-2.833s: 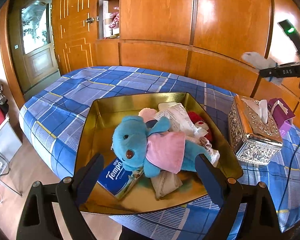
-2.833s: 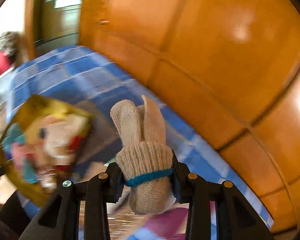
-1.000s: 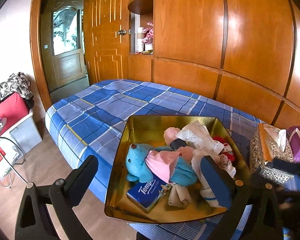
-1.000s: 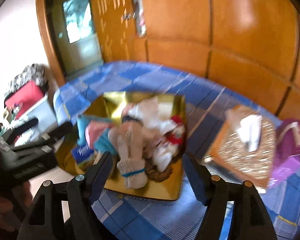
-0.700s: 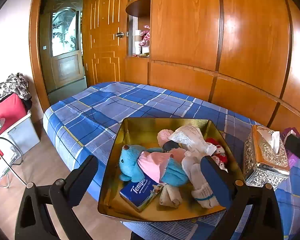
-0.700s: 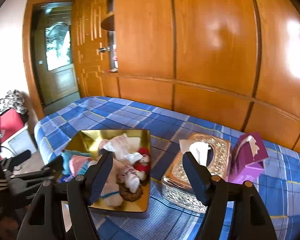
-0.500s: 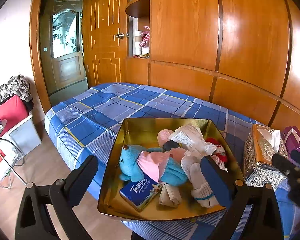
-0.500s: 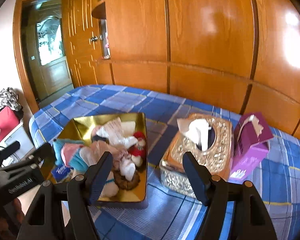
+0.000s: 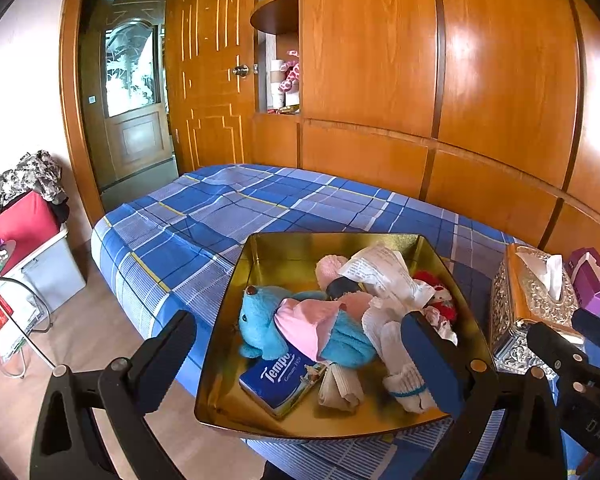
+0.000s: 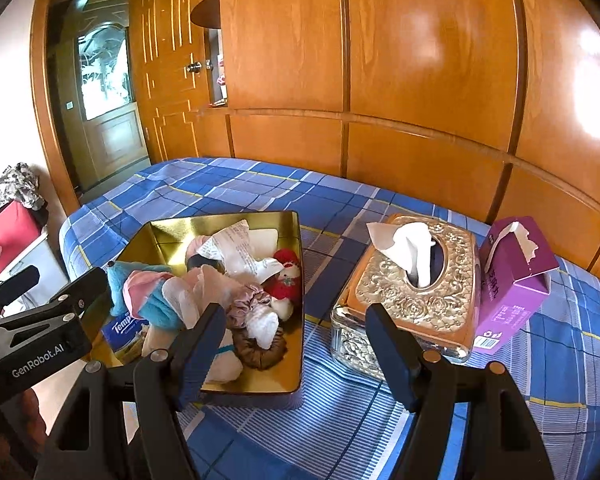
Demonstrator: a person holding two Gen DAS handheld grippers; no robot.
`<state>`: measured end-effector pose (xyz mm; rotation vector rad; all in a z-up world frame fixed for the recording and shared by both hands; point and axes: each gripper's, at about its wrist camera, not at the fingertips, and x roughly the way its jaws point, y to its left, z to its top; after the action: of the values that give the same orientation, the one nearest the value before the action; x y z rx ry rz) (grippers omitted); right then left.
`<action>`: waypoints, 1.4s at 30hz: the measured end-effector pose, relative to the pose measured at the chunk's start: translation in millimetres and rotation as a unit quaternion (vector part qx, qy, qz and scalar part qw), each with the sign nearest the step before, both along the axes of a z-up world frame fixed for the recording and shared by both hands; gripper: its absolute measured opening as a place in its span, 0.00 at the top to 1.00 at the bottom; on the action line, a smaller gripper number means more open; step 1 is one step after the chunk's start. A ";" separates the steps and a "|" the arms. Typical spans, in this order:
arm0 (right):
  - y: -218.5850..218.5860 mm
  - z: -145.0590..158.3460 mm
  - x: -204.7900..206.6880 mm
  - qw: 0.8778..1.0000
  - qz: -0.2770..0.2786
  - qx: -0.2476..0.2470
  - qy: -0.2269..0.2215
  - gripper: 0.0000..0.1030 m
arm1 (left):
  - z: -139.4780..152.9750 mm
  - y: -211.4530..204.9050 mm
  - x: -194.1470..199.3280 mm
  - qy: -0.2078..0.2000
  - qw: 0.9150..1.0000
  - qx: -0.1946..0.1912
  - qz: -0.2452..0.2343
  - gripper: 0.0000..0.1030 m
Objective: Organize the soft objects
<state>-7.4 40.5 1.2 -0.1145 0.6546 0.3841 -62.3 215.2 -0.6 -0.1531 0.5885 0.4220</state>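
A gold tin tray [image 9: 284, 248] [image 10: 168, 232] sits on the blue plaid bed. It holds a blue plush bear [image 9: 260, 320] with a pink cloth, a Tempo tissue pack [image 9: 280, 380], a beige glove with a blue band [image 9: 404, 376], a red-and-white plush [image 10: 286, 272], scrunchies [image 10: 260, 348] and a crumpled wrapper [image 9: 384, 272]. My left gripper [image 9: 304, 360] is open and empty in front of the tray. My right gripper [image 10: 292, 348] is open and empty, near the tray's right edge.
An ornate silver-gold tissue box [image 10: 416, 292] [image 9: 528, 308] stands right of the tray, with a purple tissue carton [image 10: 512, 288] beyond it. Wooden wardrobe panels rise behind the bed. A red bin [image 9: 16, 228] and a glass side table [image 9: 4, 280] stand on the floor at left.
My right gripper let the beige glove go in the tray, opened, and drew back to the right. My left gripper pulled back from the tray and stayed open.
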 end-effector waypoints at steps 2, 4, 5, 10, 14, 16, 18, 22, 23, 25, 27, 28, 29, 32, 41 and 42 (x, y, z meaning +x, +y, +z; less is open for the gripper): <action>0.0 -0.2 -0.8 1.000 -0.001 -0.001 -0.002 0.29 | 0.0 0.1 -0.1 0.000 1.000 0.000 0.000 0.00; -0.1 -0.3 -1.4 1.000 -0.001 -0.002 -0.003 0.29 | -0.2 0.2 -0.1 0.000 1.000 0.000 0.000 0.00; -0.2 -0.4 -1.4 1.000 0.000 -0.002 -0.002 0.29 | -0.7 0.3 0.0 0.001 1.000 0.000 0.000 0.00; 0.5 -0.4 -1.1 1.000 0.000 -0.002 -0.001 0.29 | -2.8 -0.8 0.7 0.004 1.000 0.000 -0.001 0.00; 0.4 -0.9 -0.9 1.000 0.001 -0.002 0.000 0.29 | -3.2 -1.0 0.3 0.005 1.000 0.001 -0.001 0.00; 0.5 -1.0 -0.8 1.000 0.001 -0.002 0.001 0.29 | -3.3 -1.2 0.5 0.006 1.000 0.001 0.000 0.00; 0.1 -1.7 -0.9 1.000 0.000 -0.002 0.001 0.29 | -3.5 -1.4 0.6 0.006 1.000 0.000 0.000 0.00; -0.6 -2.5 -1.0 1.000 0.000 -0.002 0.002 0.29 | -3.0 -1.6 0.7 0.007 1.000 0.000 0.000 0.00; -0.6 -2.4 -1.0 1.000 0.001 -0.002 0.003 0.29 | -3.1 -1.7 0.7 0.007 1.000 0.000 0.000 0.00; -0.8 -2.4 -1.0 1.000 0.001 -0.001 0.002 0.29 | -3.1 -1.7 0.6 0.007 1.000 0.000 0.000 0.00; -0.7 -2.3 -1.0 1.000 0.001 -0.002 0.002 0.29 | -3.1 -1.9 0.4 0.007 1.000 0.001 0.000 0.00; -0.9 -2.4 -1.1 1.000 0.001 -0.002 0.002 0.29 | -3.0 -2.0 0.6 0.007 1.000 0.001 -0.001 0.00; -1.3 -2.5 -1.2 1.000 0.001 -0.002 0.002 0.29 | -3.1 -2.2 0.6 0.007 1.000 0.001 -0.001 0.00; -1.4 -2.4 -1.4 1.000 0.001 -0.002 0.002 0.29 | -3.7 -2.8 0.8 0.009 1.000 0.001 -0.003 0.00; -2.9 -2.2 -1.2 1.000 0.001 0.000 0.002 0.29 | -4.4 -6.7 1.0 0.011 1.000 0.002 -0.014 0.00; -3.2 -2.3 -1.0 1.000 0.000 -0.001 0.001 0.29 | -4.4 -7.6 0.4 0.010 1.000 0.004 -0.013 0.00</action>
<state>-8.4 37.3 -1.1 -0.1158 0.6576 0.3839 -61.9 207.6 -5.0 -0.1340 0.6078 0.4020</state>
